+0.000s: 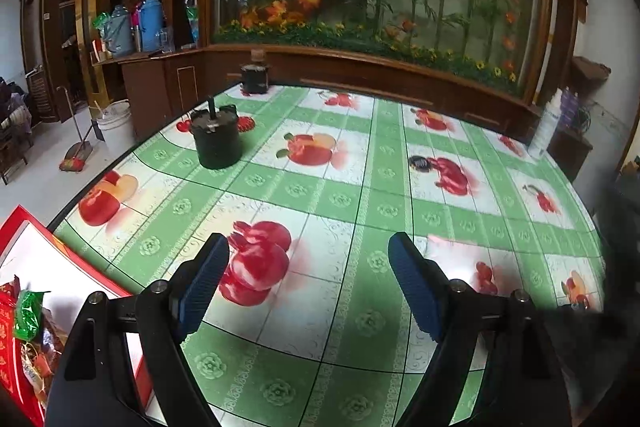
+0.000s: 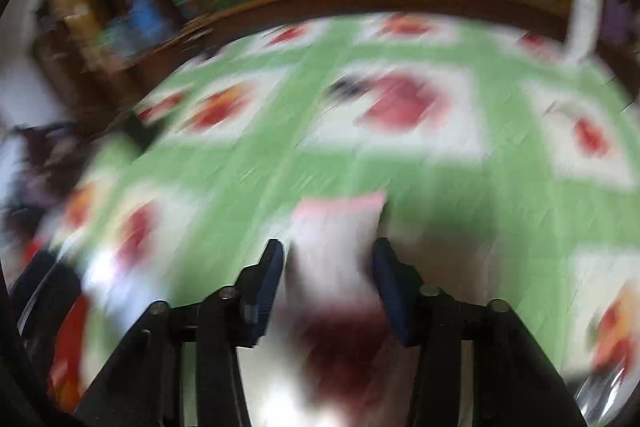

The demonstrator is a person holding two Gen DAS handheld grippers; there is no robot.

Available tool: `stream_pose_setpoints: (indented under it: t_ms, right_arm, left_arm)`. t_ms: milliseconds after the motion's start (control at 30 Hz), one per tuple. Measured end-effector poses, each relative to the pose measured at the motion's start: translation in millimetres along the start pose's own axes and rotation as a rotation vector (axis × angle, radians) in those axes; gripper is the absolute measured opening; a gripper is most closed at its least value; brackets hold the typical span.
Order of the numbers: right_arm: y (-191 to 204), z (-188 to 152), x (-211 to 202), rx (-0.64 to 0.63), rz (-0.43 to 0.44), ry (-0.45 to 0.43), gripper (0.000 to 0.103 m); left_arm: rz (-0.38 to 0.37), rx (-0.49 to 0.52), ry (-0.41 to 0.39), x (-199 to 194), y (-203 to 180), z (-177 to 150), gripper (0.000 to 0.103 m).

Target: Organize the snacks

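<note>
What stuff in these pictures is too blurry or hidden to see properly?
- Right wrist view: motion blur smears the white and pink packet between the right gripper fingers; its print is unreadable.
- Left wrist view: the red box of snacks is cut off by the picture's left edge and the left gripper.
- The white bottle is too small to read.

Ahead of left gripper [image 1: 308, 263]: bare tablecloth [image 1: 360, 203], open passage.
Far ahead-left: two black pots [image 1: 217, 141], upright.
Lower left: red box [image 1: 24, 239] with snacks [image 1: 28, 315].
Far right: white bottle [image 1: 546, 125] at table edge.
Right view: blurred.
</note>
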State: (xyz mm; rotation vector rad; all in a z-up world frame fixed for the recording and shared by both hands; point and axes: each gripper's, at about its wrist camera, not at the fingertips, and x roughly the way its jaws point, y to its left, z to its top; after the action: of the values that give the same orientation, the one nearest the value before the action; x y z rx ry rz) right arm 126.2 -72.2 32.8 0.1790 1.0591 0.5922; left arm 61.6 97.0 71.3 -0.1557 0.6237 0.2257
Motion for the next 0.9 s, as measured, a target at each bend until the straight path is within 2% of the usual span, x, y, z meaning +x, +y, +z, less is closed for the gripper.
stream_pose_setpoints:
  t_ms: [33,100,133,167,200,233,267,300,333,400,433,500,600,700,733,800,833,900]
  right_arm:
    - [3.0,-19.7,-18.2,-0.011,0.135,0.012,0.046]
    - [0.9,-44.0,-61.9,-0.063,0.181,-0.088,0.049]
    - [-6.4,-49.4,-80.9,-0.056,0.179,-0.145,0.06]
    - [-17.9,-52.2,-100.8,-0.03,0.155,-0.222,0.076]
    - [-33.1,-53.2,-120.7,0.012,0.097,-0.316,0.081]
    - [-49.0,-53.8,-134.9,0.063,0.044,-0.385,0.085]
    - [-68.7,-54.8,-146.0,0.127,-0.017,-0.429,0.084]
    - [-85.5,-55.3,-150.9,0.18,-0.072,-0.438,0.084]
    - [-111.9,-60.7,-154.5,0.265,-0.153,-0.432,0.085]
    - [-149.6,-71.1,-151.6,0.397,-0.252,-0.372,0.085]
    - [-161.3,-74.8,-150.0,0.448,-0.276,-0.346,0.082]
    - [-175.9,-77.5,-147.6,0.526,-0.28,-0.313,0.079]
    - [-166.8,-71.2,-136.9,0.501,-0.271,-0.294,0.079]
    - [-141.3,-64.0,-117.8,0.394,-0.211,-0.25,0.079]
    - [-126.6,-61.2,-107.0,0.341,-0.131,-0.218,0.077]
    - [-107.9,-55.5,-95.0,0.258,-0.004,-0.177,0.066]
    - [-94.8,-52.7,-92.7,0.208,0.053,-0.173,0.062]
    - [-79.5,-47.6,-97.4,0.162,0.084,-0.229,0.065]
  left_arm:
    - [-0.002,-0.003,-0.001,-0.2,0.4,0.9,0.082]
    - [-0.004,-0.004,-0.004,-0.6,0.7,1.2,0.082]
    - [-0.002,-0.002,-0.006,-0.6,0.4,1.0,0.082]
    - [0.0,0.0,-0.007,-0.7,-0.1,1.0,0.082]
    - [0.004,0.005,-0.011,-0.3,-1.2,0.5,0.082]
    - [0.006,0.01,-0.01,0.7,-2.1,-0.1,0.082]
    - [0.009,0.014,-0.006,2.1,-2.8,-0.4,0.082]
    - [0.009,0.015,0.0,3.3,-3.1,-0.7,0.082]
    - [0.004,0.014,0.008,4.8,-3.3,-1.1,0.082]
    - [0.007,0.016,0.01,6.3,-3.9,-1.8,0.082]
    - [0.009,0.021,0.009,6.3,-4.6,-1.9,0.082]
    - [0.009,0.026,0.015,8.0,-5.1,-2.7,0.082]
    - [0.007,0.022,0.021,8.3,-4.7,-3.3,0.082]
    - [0.009,0.009,0.021,8.0,-1.2,-1.8,0.082]
    - [0.011,0.0,0.018,7.7,1.1,-0.5,0.082]
    - [0.016,-0.03,0.015,7.1,8.7,2.3,0.082]
    - [0.016,-0.057,0.011,6.1,14.8,4.1,0.082]
    - [0.019,-0.088,0.001,4.1,21.3,5.5,0.082]
